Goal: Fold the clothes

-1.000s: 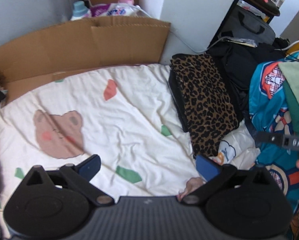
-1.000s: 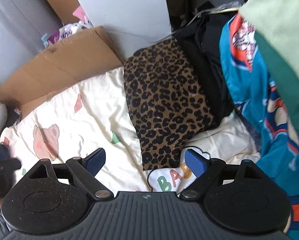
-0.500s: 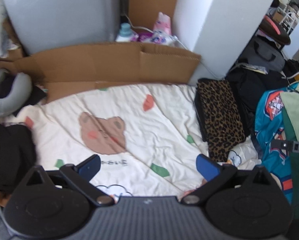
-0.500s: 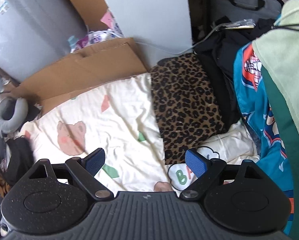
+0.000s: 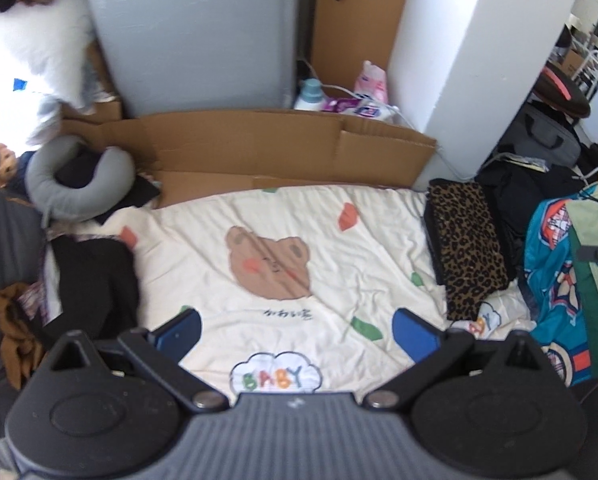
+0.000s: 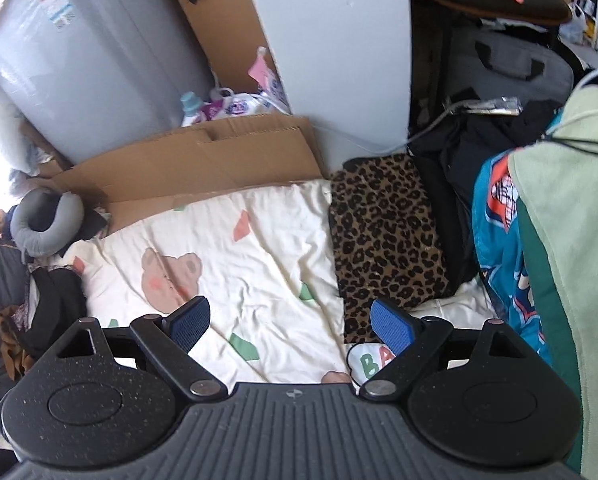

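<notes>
both grippers — left gripper [image 5: 295,330], right gripper [image 6: 291,320] — have pulled back above the bear blanket [image 5: 299,216], fingers spread, empty; leopard-print garment [image 5: 469,240] lies folded at its right edge — 1 done.

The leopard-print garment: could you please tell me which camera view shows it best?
The right wrist view: the leopard-print garment lies large and near centre there. The left wrist view shows it smaller, off at the right.

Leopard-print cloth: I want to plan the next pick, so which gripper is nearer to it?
Right. The right gripper has one of its fingers over the near end of the leopard-print cloth. The left gripper hovers over the cream blanket, the cloth off to its right.
</notes>
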Tool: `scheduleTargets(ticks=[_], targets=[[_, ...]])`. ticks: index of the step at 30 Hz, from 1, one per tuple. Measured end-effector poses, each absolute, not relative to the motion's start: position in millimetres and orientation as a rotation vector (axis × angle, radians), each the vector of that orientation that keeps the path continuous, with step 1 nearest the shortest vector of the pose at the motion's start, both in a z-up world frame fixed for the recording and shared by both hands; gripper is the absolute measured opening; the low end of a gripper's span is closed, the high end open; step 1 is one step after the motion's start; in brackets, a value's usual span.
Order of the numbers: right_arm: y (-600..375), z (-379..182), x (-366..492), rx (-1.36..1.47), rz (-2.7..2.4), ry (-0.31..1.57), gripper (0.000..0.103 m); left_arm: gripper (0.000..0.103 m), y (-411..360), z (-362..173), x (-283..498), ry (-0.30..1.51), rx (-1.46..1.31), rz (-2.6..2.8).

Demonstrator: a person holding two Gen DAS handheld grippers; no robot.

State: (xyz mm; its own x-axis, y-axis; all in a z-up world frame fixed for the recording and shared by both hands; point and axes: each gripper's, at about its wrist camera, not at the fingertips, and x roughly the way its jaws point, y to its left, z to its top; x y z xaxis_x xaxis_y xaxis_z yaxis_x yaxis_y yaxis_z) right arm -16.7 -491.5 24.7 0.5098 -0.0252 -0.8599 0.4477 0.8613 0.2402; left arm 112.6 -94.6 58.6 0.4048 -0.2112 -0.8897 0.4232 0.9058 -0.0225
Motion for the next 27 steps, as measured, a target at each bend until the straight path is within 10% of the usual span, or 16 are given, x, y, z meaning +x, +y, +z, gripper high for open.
scheduleTargets(ticks=[27], targets=[[-378,57,-51,0.379,-0.155,0.996,0.092,0.103,-47,50,22,1.022,0.126,-0.236]])
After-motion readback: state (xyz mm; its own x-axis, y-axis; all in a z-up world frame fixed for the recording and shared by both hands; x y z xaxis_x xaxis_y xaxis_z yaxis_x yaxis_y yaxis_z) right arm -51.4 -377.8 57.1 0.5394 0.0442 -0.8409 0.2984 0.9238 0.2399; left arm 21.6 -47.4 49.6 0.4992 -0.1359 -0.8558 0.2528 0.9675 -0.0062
